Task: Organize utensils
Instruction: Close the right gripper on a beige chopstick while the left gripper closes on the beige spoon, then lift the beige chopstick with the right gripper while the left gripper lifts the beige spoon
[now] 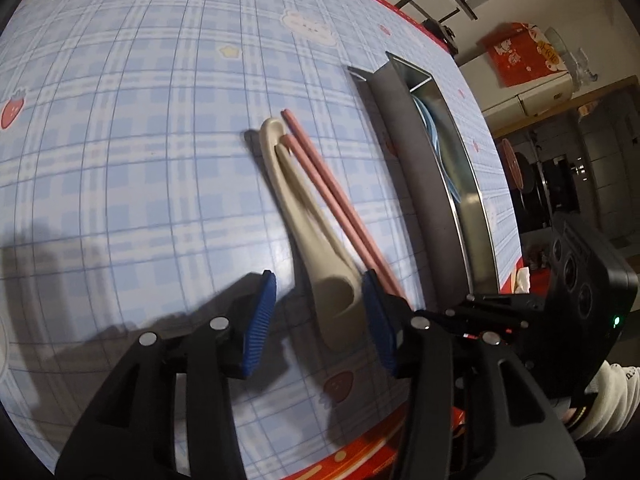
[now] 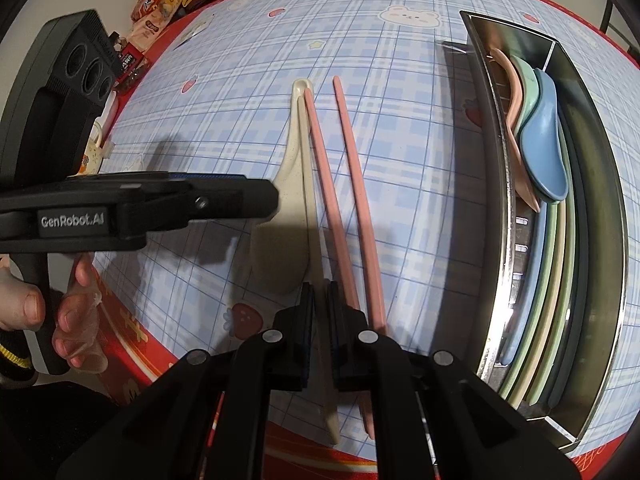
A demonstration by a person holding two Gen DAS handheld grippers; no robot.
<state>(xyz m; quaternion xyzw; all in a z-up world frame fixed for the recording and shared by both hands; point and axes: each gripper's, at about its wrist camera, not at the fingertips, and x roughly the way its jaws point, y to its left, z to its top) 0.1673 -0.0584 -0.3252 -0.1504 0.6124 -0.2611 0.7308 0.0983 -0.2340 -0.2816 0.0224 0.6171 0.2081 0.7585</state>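
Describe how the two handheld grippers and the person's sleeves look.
Both grippers are black plastic with silver pivot pins. The left gripper has ribbed blue pads and white "GenRobot.AI" lettering on its side. The right gripper looks the same build. A white ribbed sleeve cuff shows.

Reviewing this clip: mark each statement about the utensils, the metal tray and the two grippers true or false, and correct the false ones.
1. The beige spoon lies on the tablecloth, outside the metal tray. True.
2. The right gripper has its jaws wide open. False: they are closed together, with a pink chopstick and a beige stick running between them.
3. The blue spoon lies in the metal tray. True.
4. The left gripper is clamped on the pink chopsticks. False: its jaws are open, straddling the beige spoon's bowl.
5. Both pink chopsticks are in the tray. False: both lie on the tablecloth.
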